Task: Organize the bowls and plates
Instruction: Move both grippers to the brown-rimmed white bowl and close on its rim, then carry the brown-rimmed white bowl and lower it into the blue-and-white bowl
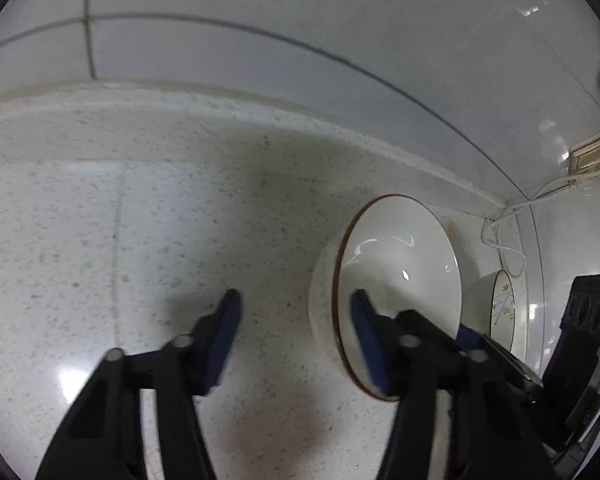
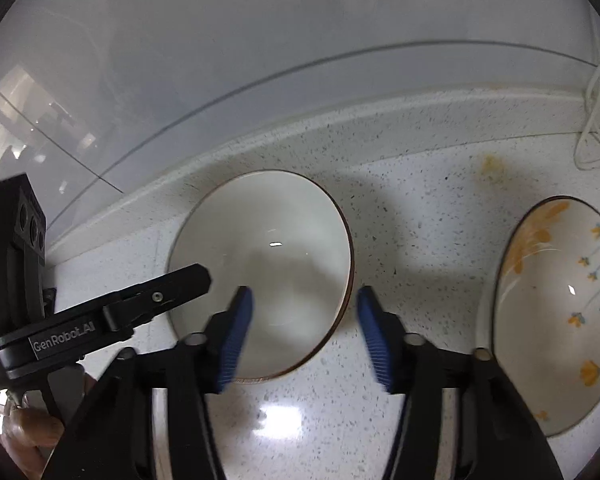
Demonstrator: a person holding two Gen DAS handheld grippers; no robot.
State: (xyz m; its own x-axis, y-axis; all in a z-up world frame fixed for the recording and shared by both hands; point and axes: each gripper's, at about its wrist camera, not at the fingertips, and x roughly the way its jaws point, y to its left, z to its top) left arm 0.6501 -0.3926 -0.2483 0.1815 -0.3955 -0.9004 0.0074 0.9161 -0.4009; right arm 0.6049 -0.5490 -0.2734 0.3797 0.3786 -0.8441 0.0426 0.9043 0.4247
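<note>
A white bowl with a thin brown rim stands on the speckled counter near the back ledge. My right gripper straddles its right rim, one blue pad inside and one outside, neither pressing on it. My left gripper straddles the opposite wall of the same bowl, with its right pad inside and its left pad well clear of the outer wall. A second bowl, painted with yellow and blue flowers, sits to the right, apart from both grippers.
The counter ends at a raised ledge under a glossy tiled wall. A white cable trails from a wall socket in the corner. A yellowish stain marks the counter. A person's fingers hold the left gripper.
</note>
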